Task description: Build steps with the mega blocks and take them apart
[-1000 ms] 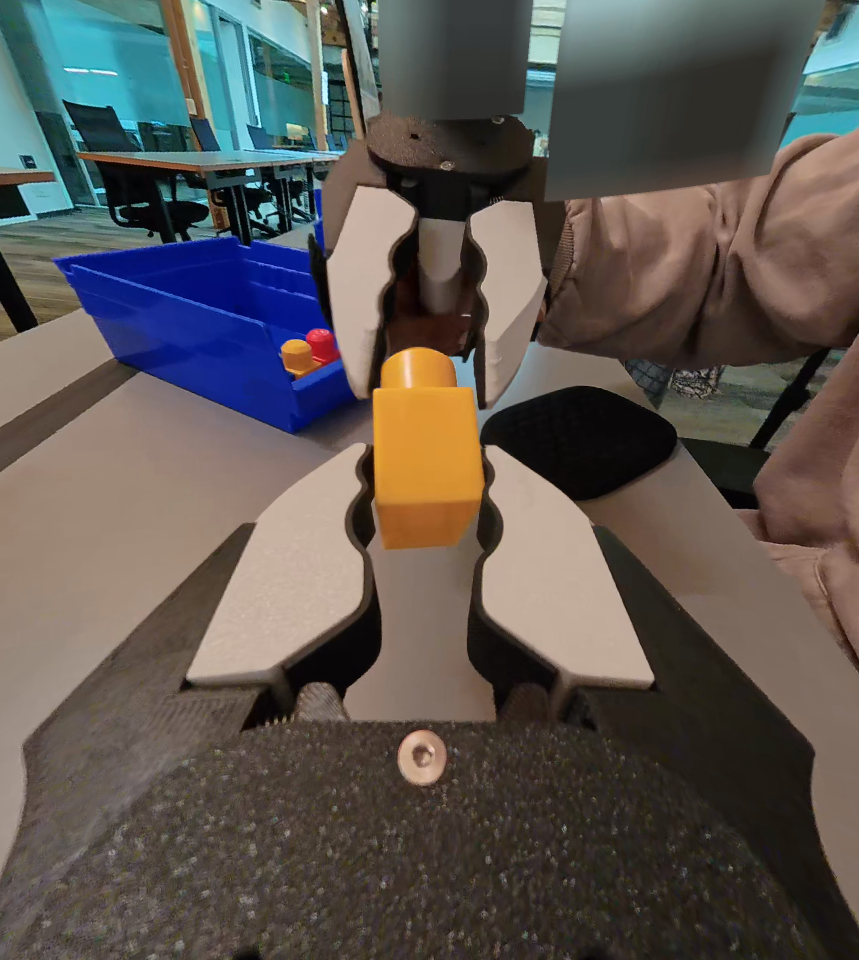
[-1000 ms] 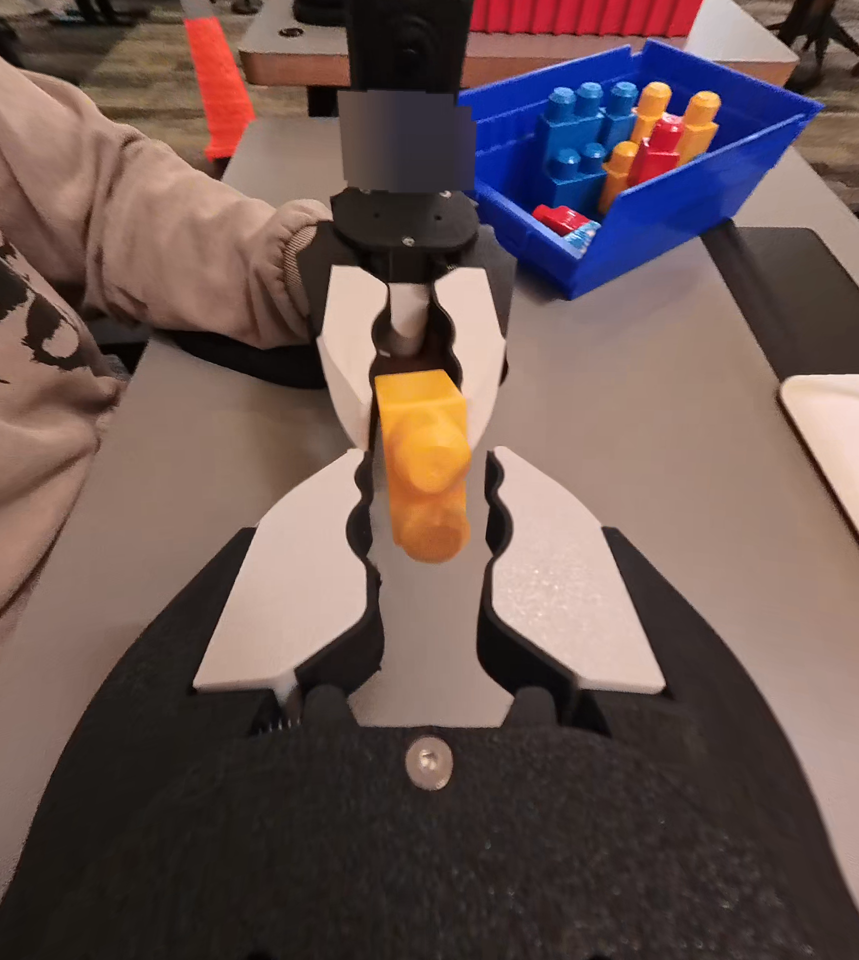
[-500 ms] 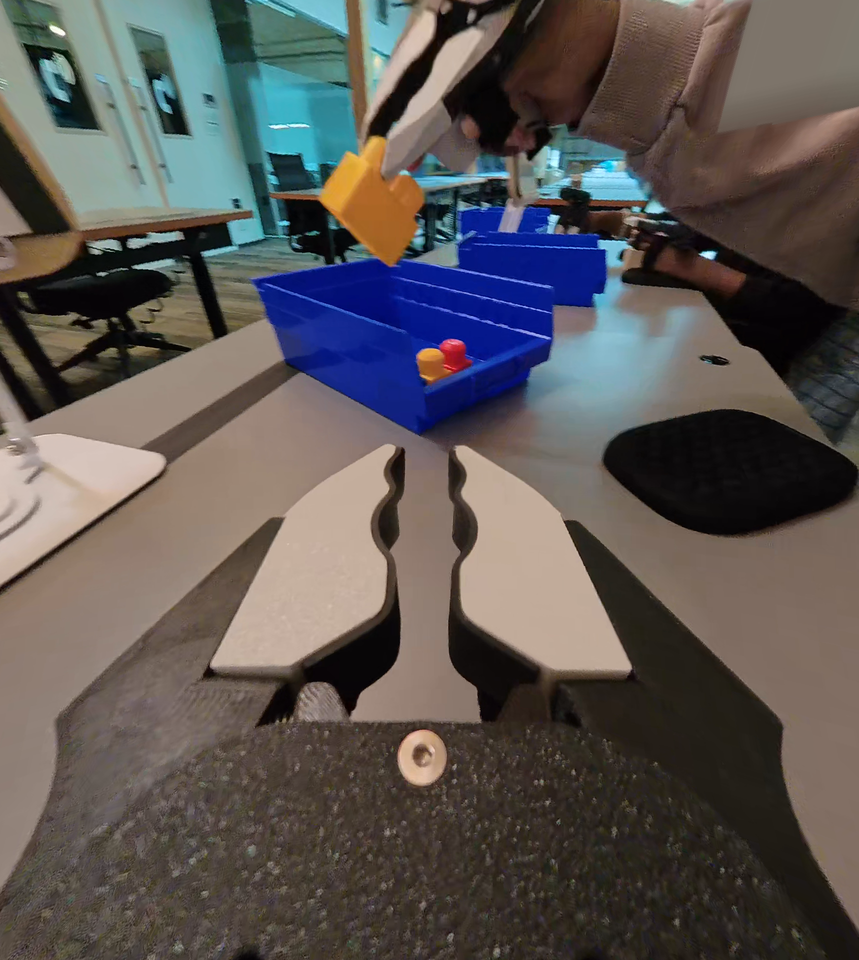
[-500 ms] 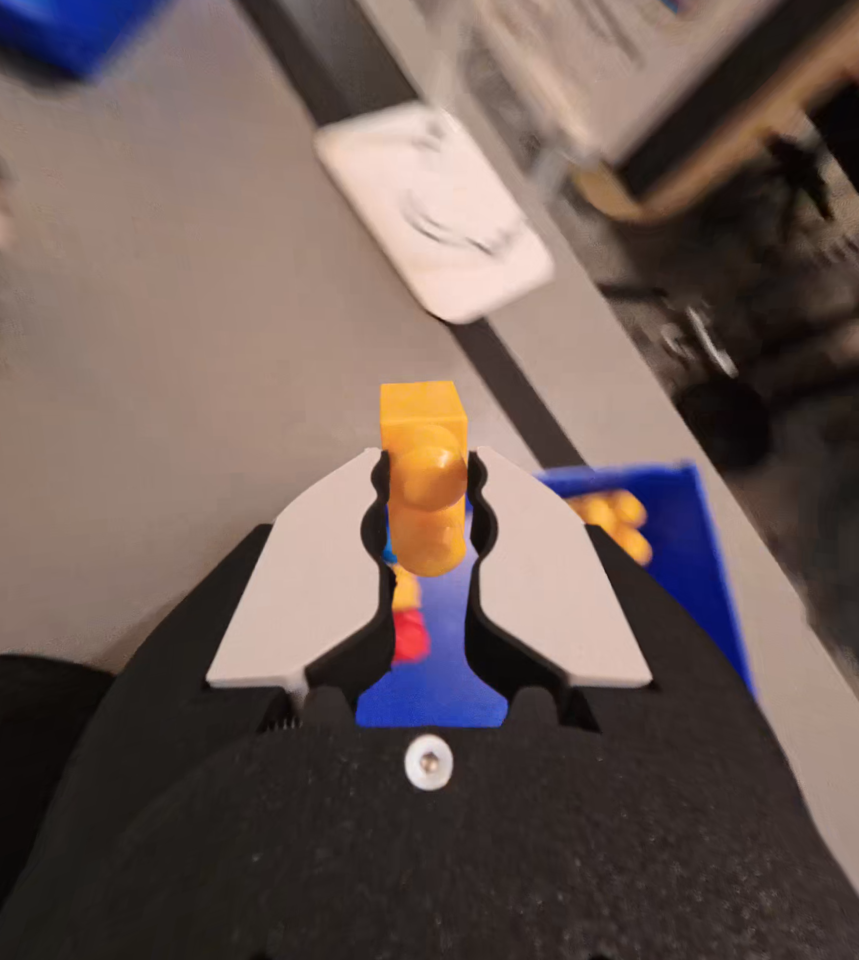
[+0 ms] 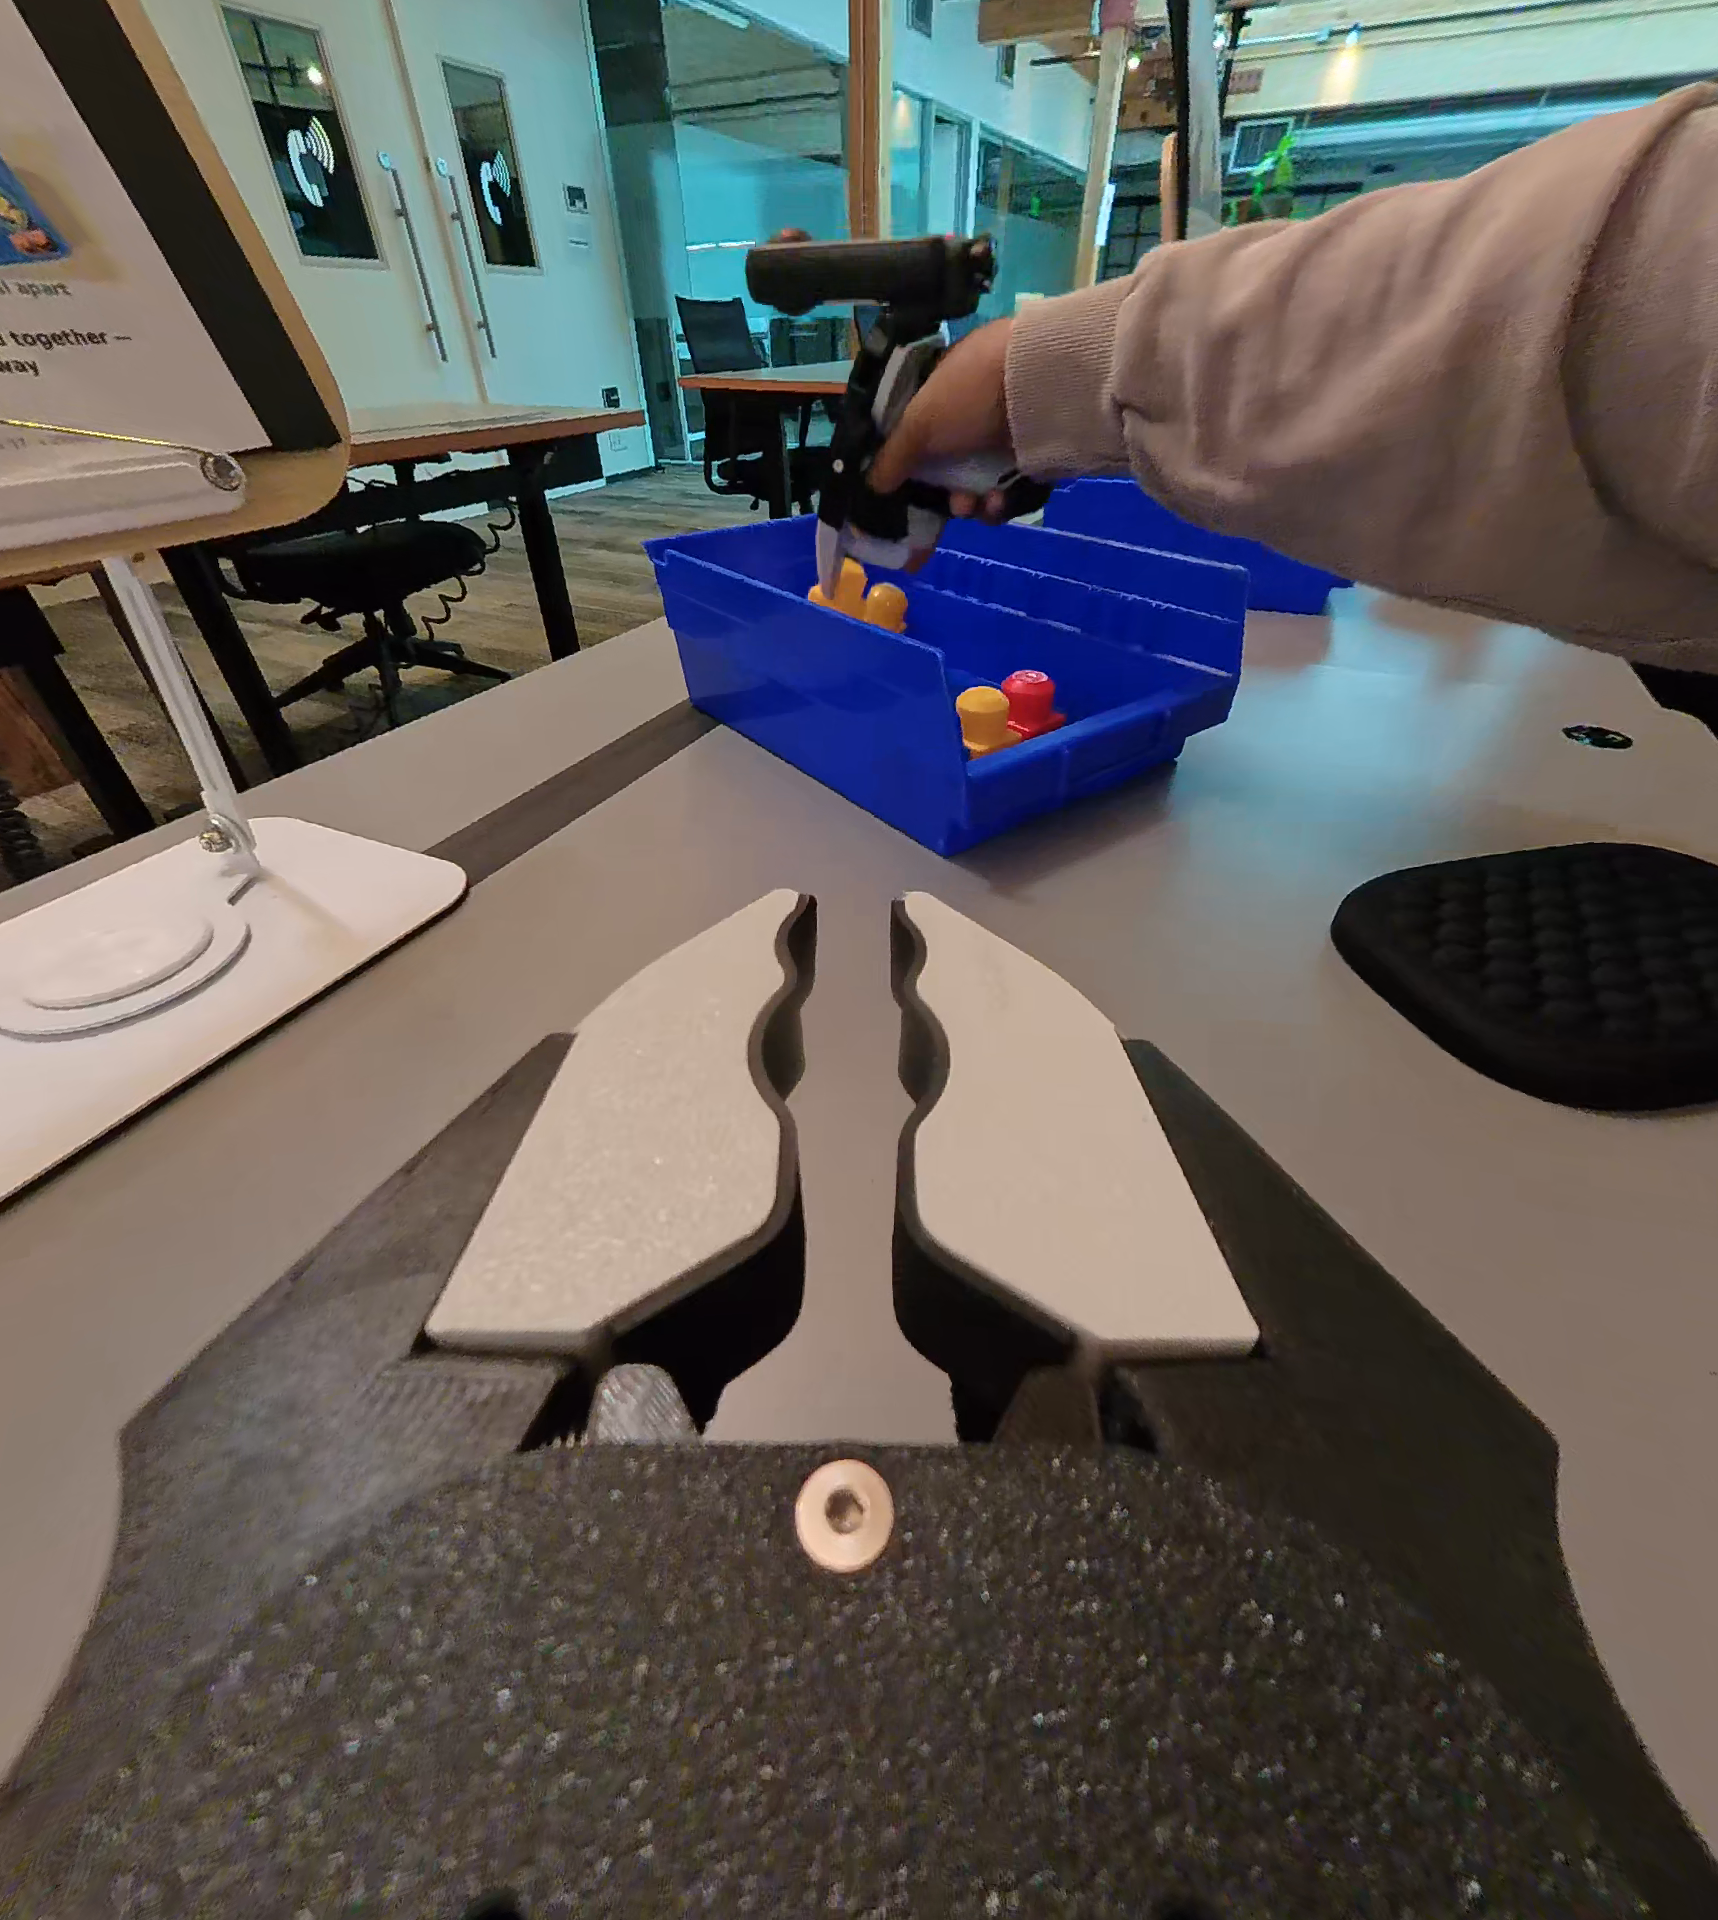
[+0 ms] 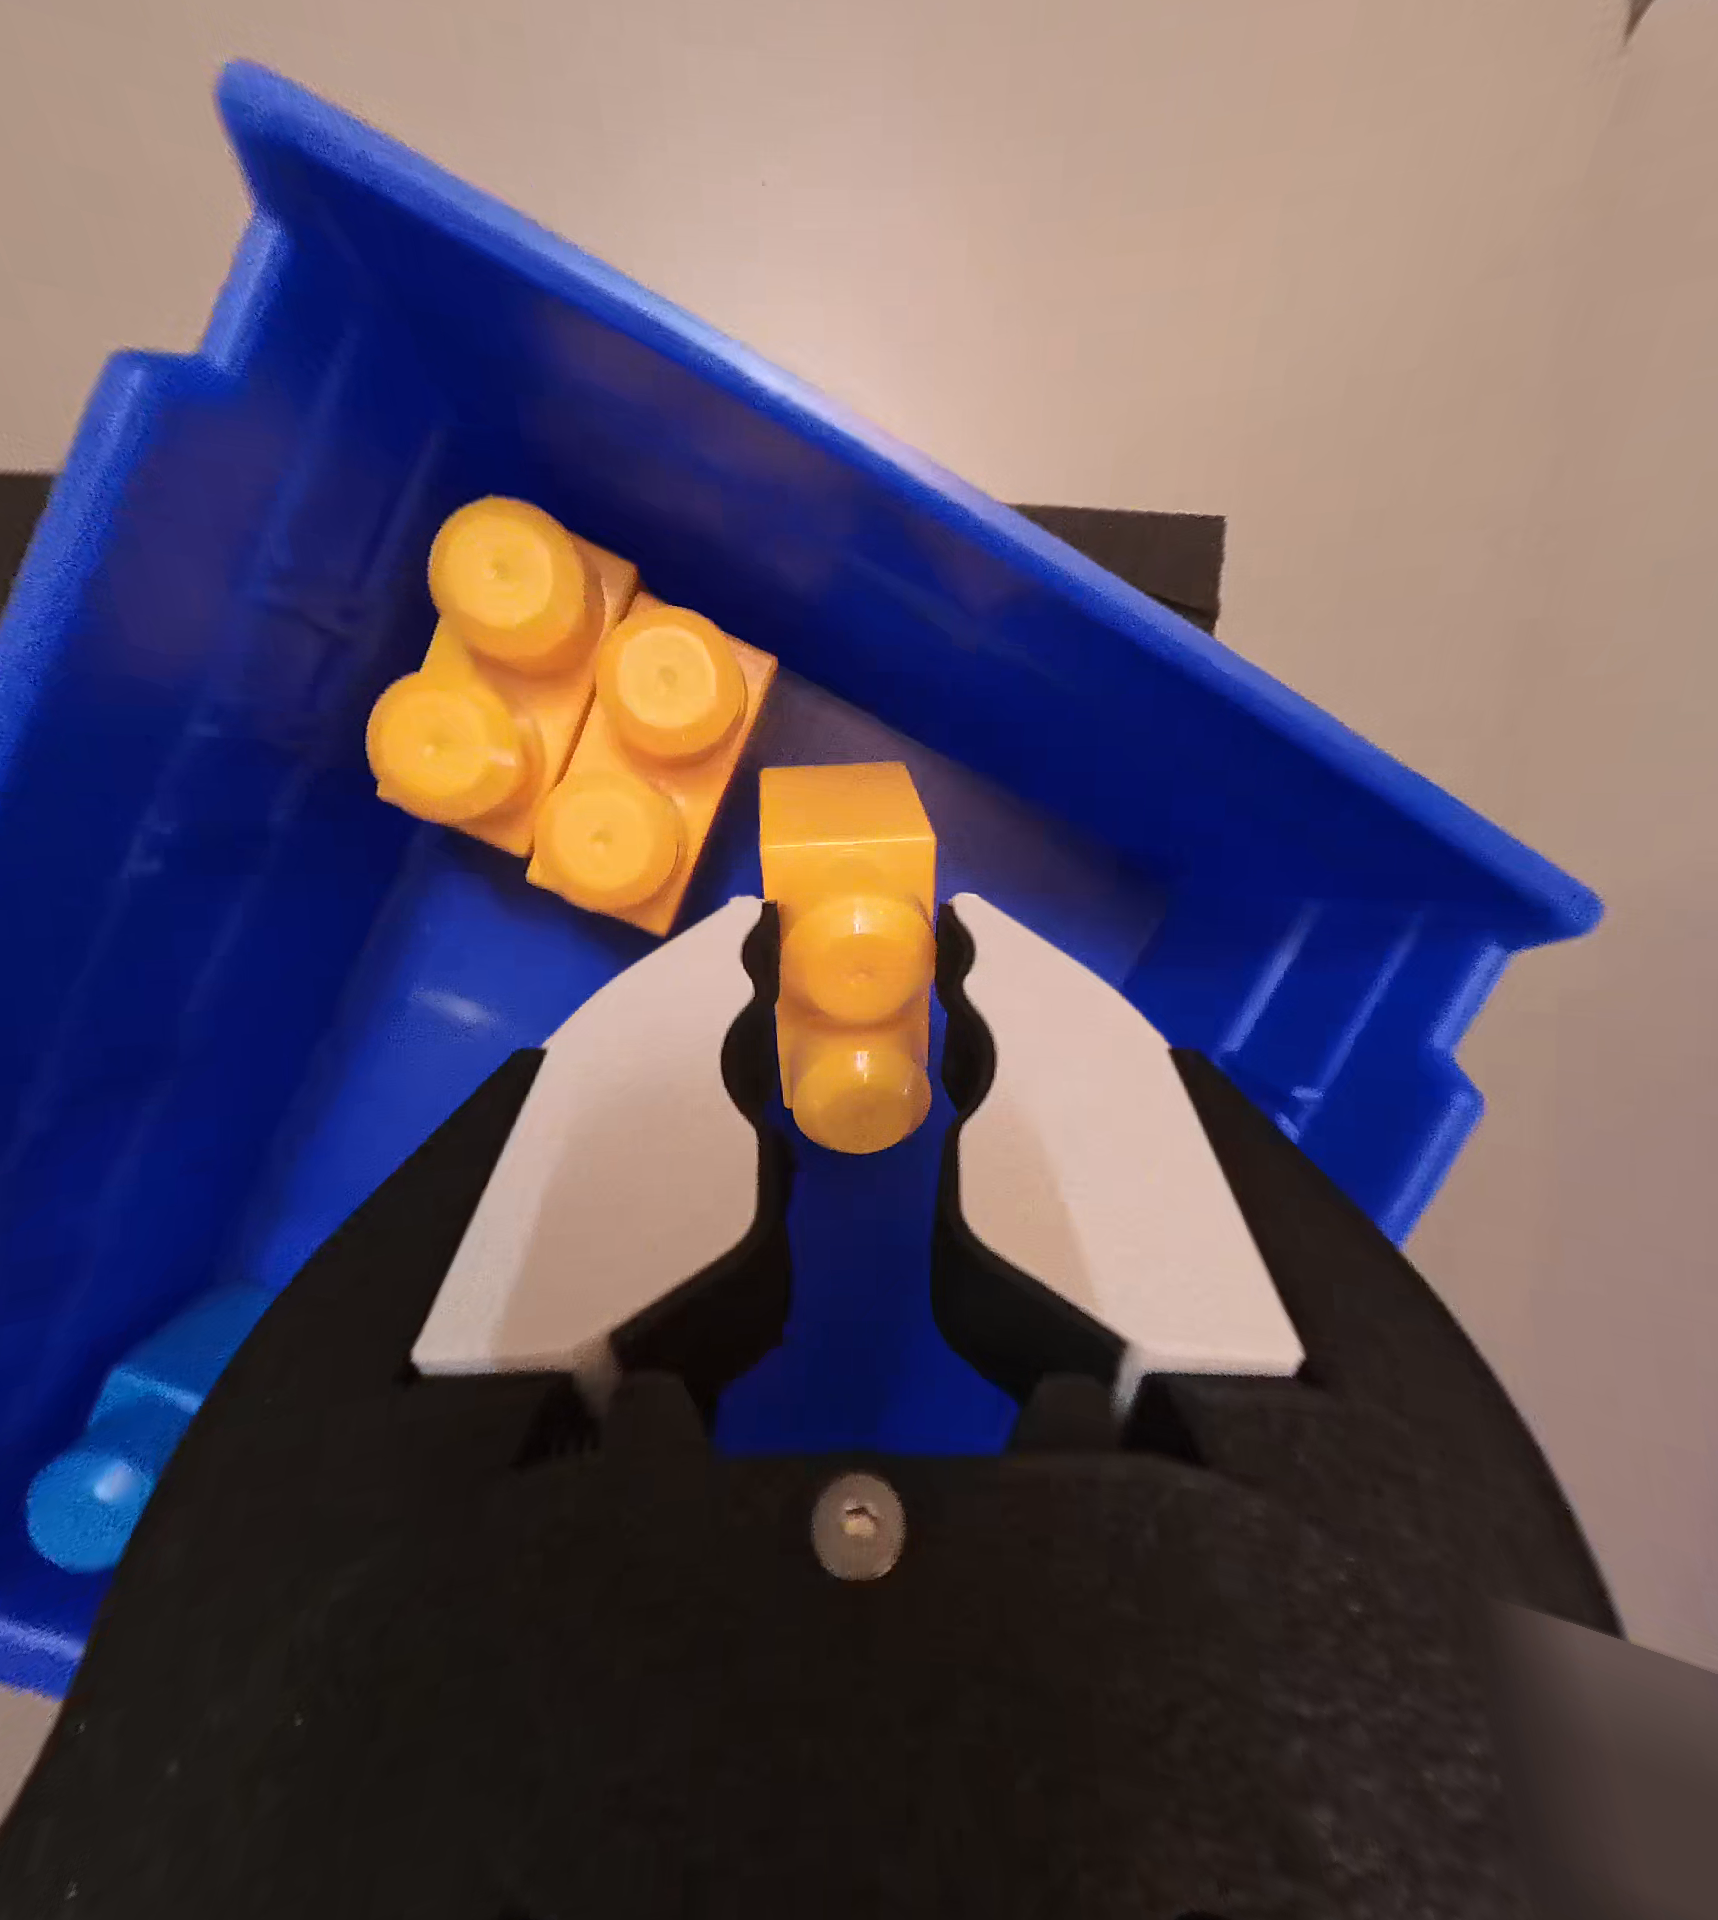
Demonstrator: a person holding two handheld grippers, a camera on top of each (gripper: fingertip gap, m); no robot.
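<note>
My right gripper [image 6: 850,904] is shut on a yellow two-stud mega block [image 6: 847,862] and holds it, pointing down, inside the blue bin [image 6: 1042,582]. The block hangs just beside two yellow two-stud blocks [image 6: 564,696] standing together on the bin floor. A blue block [image 6: 107,1455] lies at the bin's other end. In the left wrist view the right gripper [image 5: 839,566] dips into the far end of the bin [image 5: 834,707]. My left gripper [image 5: 853,914] is empty, low over the grey table, its jaws closed to a narrow slit.
A yellow stud [image 5: 985,717] and a red stud [image 5: 1031,696] stick up at the bin's near end. A white stand base [image 5: 138,987] with an instruction board [image 5: 55,260] is on the left. A black pad [image 5: 1603,966] lies right. A second blue bin [image 5: 1281,582] stands behind. There is about 45 centimetres between the tips of the two grippers.
The left gripper let go of the yellow block, drew back and closed. The right gripper carried the block up and over, then down into the blue bin.
</note>
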